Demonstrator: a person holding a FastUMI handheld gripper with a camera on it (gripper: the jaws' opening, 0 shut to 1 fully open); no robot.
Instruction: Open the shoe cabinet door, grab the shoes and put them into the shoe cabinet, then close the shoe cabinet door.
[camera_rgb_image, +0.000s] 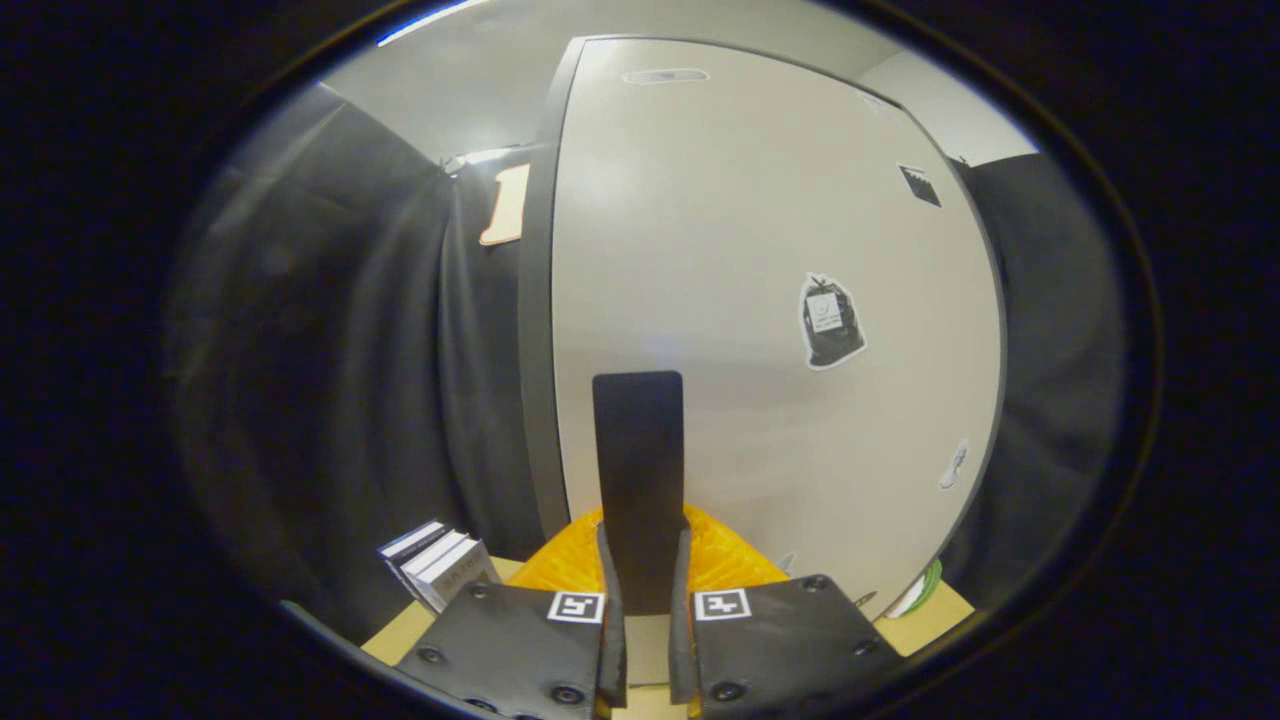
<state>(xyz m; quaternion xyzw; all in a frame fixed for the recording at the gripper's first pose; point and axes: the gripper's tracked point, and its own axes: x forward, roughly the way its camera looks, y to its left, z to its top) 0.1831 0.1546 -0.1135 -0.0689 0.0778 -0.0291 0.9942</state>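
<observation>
Black and upright, a flat handle (638, 480) on the shoe cabinet door (760, 300) stands between the gripper (645, 585)'s two fingers (607, 600), which are closed in on its lower end, one on each side, pressing it. The gripper points straight at the pale door, level and square to it, with the fingers side by side low and close to the panel. The door fills most of what lies ahead; a sticker of a dark bag (831, 322) sits on it off to the right of the handle. Just behind the fingers' tips lies something orange and ribbed (720, 560). A few books (440, 562) stand on the wooden worktop (935, 612) beside the door's left edge.
</observation>
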